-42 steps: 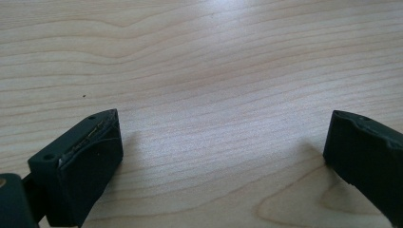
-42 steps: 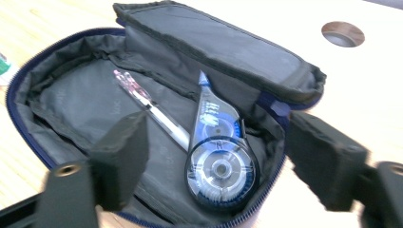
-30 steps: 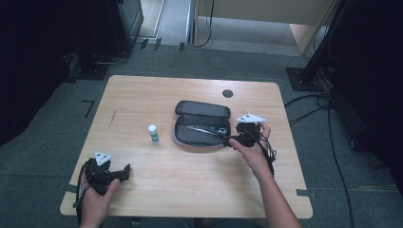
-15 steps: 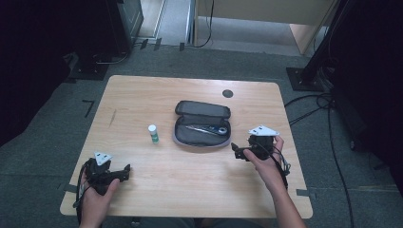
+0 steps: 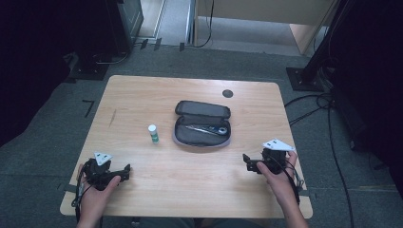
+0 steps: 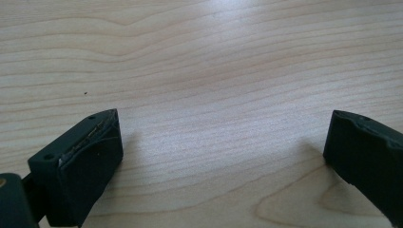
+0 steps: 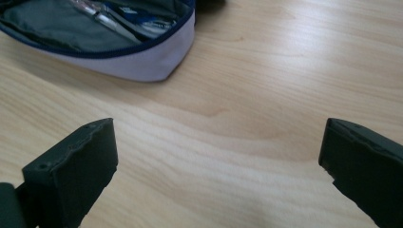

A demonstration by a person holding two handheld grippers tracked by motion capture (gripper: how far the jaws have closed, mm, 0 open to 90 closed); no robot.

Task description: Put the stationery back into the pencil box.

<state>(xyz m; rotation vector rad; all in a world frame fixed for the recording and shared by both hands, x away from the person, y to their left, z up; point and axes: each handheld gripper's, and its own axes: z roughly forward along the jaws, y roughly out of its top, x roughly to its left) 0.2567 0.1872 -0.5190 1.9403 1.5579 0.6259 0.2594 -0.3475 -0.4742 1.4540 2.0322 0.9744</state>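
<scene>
At the tabletop's [image 5: 142, 99] near right edge | right gripper [image 5: 252, 164] now pulled back from the open pouch [image 5: 202, 124], fingers wide and empty | left gripper [image 5: 124, 172] parked near left, fingers wide, empty | pouch mid-tabletop, 1 metal tool [image 5: 206, 129] inside | small bottle [image 5: 152, 133] upright just left of it | likely a placing step finished.

Open case [image 5: 202, 124], small bottle [image 5: 152, 133] mid-table; front strip free.
</scene>
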